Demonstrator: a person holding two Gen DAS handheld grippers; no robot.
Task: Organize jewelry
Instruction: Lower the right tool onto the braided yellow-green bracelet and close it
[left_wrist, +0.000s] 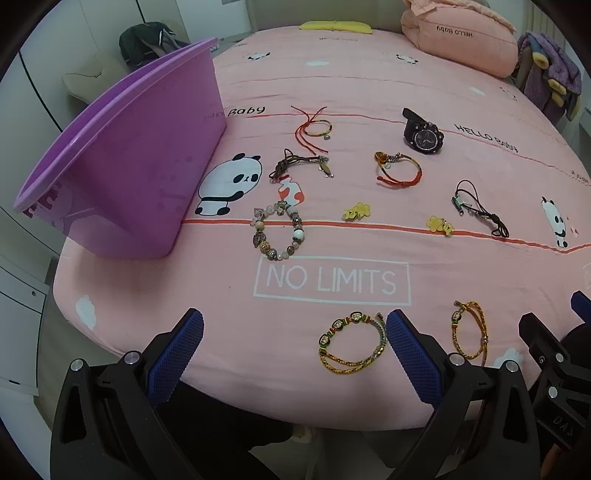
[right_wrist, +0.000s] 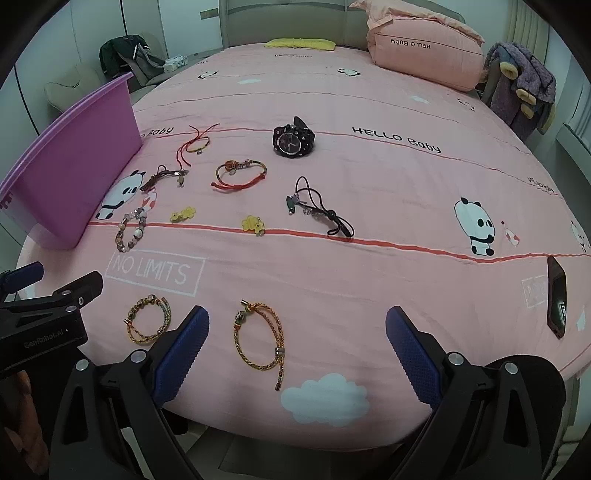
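Note:
Jewelry lies scattered on a pink bedspread (left_wrist: 369, 92). A purple plastic tub (left_wrist: 140, 155) stands at the left. Near the front edge lie two gold braided bracelets (left_wrist: 351, 343) (right_wrist: 258, 339). Further back are a beaded bracelet (left_wrist: 277, 232), a black watch (right_wrist: 293, 138), red cord bracelets (left_wrist: 399, 168), yellow charms (left_wrist: 356, 211) and a black cord charm (right_wrist: 317, 208). My left gripper (left_wrist: 293, 328) is open above the front edge, its right finger beside one gold bracelet. My right gripper (right_wrist: 297, 328) is open, with the other gold bracelet between its fingers, untouched.
A black phone (right_wrist: 556, 299) lies at the bed's right edge. A pink pillow (right_wrist: 424, 55) and a yellow item (right_wrist: 299, 43) sit at the far end. Clothes hang on a chair (right_wrist: 125, 55) at the back left and on a rack (right_wrist: 521, 85) at the right.

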